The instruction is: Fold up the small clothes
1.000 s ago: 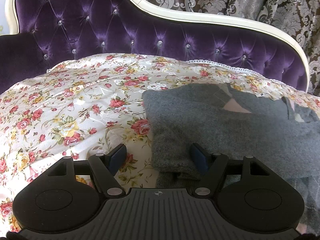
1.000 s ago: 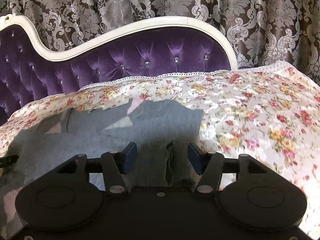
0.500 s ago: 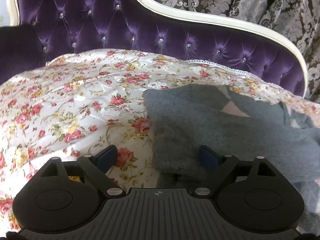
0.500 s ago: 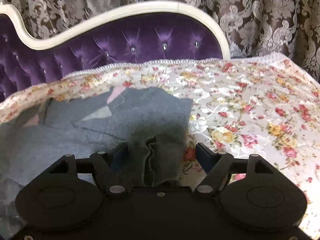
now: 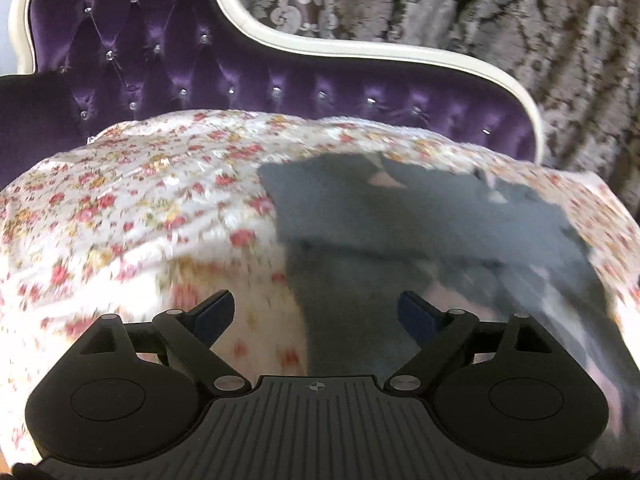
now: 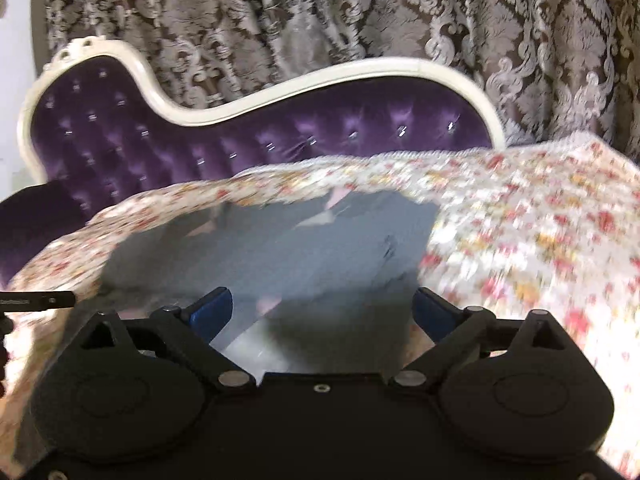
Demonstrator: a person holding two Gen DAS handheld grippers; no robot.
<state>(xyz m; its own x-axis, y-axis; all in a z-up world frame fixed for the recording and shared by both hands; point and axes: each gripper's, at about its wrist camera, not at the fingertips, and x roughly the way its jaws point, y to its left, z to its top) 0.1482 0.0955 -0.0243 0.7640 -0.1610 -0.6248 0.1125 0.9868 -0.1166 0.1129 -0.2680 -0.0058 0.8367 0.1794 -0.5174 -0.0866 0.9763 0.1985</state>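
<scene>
- Two grippers hover with jaws spread wide and nothing between them: the left gripper (image 5: 316, 312) over the garment's left edge, the right gripper (image 6: 322, 310) over its right part.
- Just beyond the jaws, the grey knit garment (image 5: 420, 220) lies on the floral bedspread (image 5: 140, 208), partly doubled over, with a raised fold line running across it and pale pink patches showing at the far edge.
- Both views are smeared by motion, so the exact corners and hem nearest the jaws are hard to place; a grasp aimed now could, I judge, land short and close on air.
- The knit is soft and thick; pinching only the top layer would likely drag the fold open, while biting too deep could catch the bedspread and pull it up along with the cloth.
- If the two sides lift unevenly, the fold would probably skew and the edges fail to meet.
- Further off, the satin bedspread looks slippery, so the garment may slide toward the purple tufted headboard (image 6: 280, 140) when pushed.
- Behind stands a damask curtain (image 6: 360, 20), clear of the work.
</scene>
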